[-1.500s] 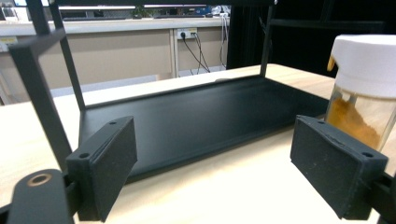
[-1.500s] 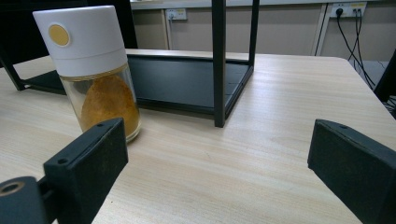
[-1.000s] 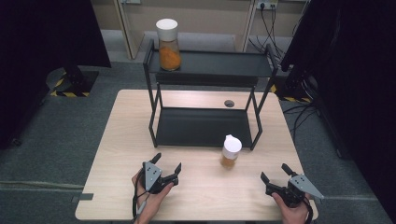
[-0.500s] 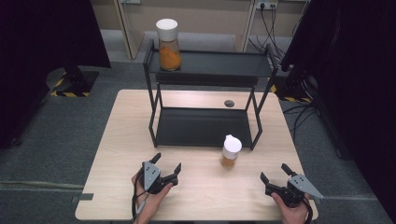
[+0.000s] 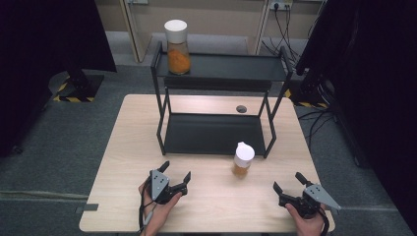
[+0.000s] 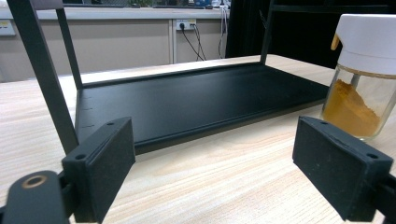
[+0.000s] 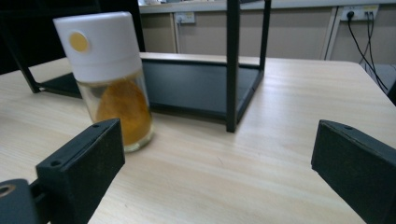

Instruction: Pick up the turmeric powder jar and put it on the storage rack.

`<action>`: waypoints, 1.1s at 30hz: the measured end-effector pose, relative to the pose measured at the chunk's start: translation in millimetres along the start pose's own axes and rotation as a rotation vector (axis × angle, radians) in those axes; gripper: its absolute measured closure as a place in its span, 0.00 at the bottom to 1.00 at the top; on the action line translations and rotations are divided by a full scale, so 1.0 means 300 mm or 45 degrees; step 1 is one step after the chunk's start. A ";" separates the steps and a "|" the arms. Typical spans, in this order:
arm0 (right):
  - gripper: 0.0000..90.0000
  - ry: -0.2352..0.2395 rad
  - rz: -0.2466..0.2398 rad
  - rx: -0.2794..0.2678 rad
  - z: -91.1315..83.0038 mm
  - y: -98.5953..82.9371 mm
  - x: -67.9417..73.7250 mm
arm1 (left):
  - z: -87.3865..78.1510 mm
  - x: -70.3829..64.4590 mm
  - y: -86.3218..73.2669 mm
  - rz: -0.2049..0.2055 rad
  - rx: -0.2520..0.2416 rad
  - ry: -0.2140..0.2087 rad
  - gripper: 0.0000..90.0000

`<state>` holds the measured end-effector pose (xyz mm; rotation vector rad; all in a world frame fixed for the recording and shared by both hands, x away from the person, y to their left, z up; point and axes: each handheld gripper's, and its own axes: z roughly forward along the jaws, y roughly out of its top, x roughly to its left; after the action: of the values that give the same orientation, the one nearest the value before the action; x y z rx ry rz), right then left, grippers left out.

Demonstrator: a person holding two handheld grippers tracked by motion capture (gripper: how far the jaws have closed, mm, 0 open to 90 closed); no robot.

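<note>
Both grippers sit low at the near edge of the table [image 5: 128, 147], and between them, a little farther in, stands the small spice jar [image 5: 243, 160] with its white cap, upright on the wood just in front of the black rack's [image 5: 219, 132] right front leg. The left gripper [image 5: 176, 172] has its jaws spread wide with nothing between them; the jar stands well apart from it, off to its right, and in the left gripper view the jar [image 6: 362, 79] is cut by the frame edge just beyond the right-hand jaw. The right gripper [image 5: 290, 181] is likewise spread wide and empty, the jar up and to its left; in the right gripper view the jar [image 7: 109, 79] rises just behind the left-hand jaw, not touching it as far as one can tell. A second, taller jar [image 5: 177, 46] of orange powder stands on the rack's top shelf at its left end. The rack's lower shelf [image 6: 196, 100] lies bare and dark. The person's hands are partly cut off by the bottom of the high view. A small dark round spot [image 5: 241, 108] shows on the table behind the rack; what it is I can't make out. Grey carpet floor [image 5: 54, 137] around, black curtains on both sides, wall sockets and cables at the back.
</note>
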<state>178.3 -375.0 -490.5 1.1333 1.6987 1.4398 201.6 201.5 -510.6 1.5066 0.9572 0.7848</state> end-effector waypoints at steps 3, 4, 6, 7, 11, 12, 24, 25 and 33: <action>0.04 0.032 -0.004 -0.029 0.013 0.018 0.013 | 0.002 0.001 0.003 0.004 0.007 -0.005 0.14; 0.04 0.046 -0.022 -0.028 0.021 0.030 0.018 | 0.002 0.002 0.003 0.003 0.005 -0.007 0.14; 0.04 0.077 -0.051 -0.014 0.040 0.057 0.030 | 0.001 0.005 0.002 -0.003 0.005 -0.009 0.14; 0.04 0.096 -0.057 -0.010 0.049 0.068 0.036 | 0.001 0.006 0.003 -0.005 0.006 -0.009 0.14; 0.04 0.149 -0.078 -0.023 0.087 0.103 0.064 | 0.005 0.007 0.008 -0.002 0.016 -0.013 0.14; 0.04 0.158 -0.084 -0.023 0.098 0.110 0.070 | 0.005 0.008 0.008 -0.004 0.017 -0.014 0.14; 0.07 0.220 -0.105 0.007 0.245 0.162 0.125 | 0.003 0.009 0.005 -0.010 0.010 -0.014 0.14; 0.07 0.223 -0.111 0.015 0.255 0.168 0.130 | 0.003 0.010 0.005 -0.011 0.010 -0.015 0.14; 0.15 0.189 -0.143 0.030 0.315 0.171 0.174 | 0.003 0.013 0.004 -0.014 0.009 -0.019 0.14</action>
<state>249.7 -285.3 -456.4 0.9469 1.8549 1.4679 204.2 204.4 -509.7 1.5100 0.9572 0.7626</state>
